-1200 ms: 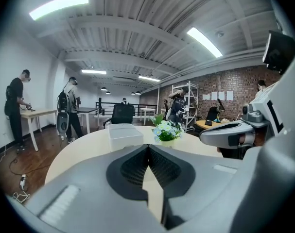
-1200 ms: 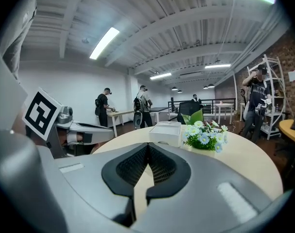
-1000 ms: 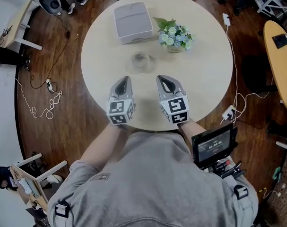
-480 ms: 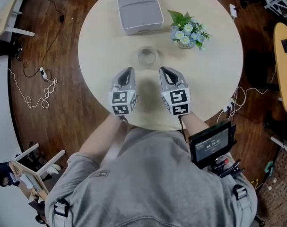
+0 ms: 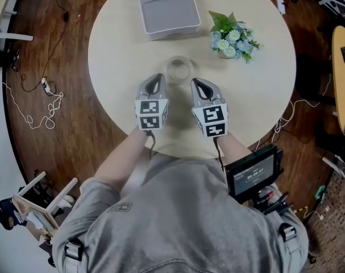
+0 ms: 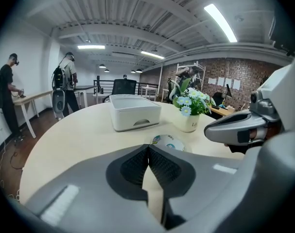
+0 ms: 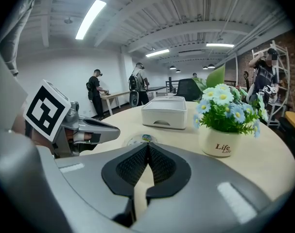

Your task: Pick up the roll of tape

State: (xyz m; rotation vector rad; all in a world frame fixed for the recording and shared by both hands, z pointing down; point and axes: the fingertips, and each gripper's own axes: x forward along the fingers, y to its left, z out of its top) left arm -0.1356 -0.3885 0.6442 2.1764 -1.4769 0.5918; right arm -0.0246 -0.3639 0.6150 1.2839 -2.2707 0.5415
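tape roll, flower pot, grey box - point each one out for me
tape roll (image 6: 169, 142), left gripper view, on its top face
flower pot (image 7: 224, 142), right gripper view, on the pot's front wall
grey box (image 5: 168, 7), head view, middle of its top

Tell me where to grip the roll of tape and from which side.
Probably the near wall of the roll of tape, with one jaw in the hole and one outside, coming from above. It lies flat on the table with its hole facing up.
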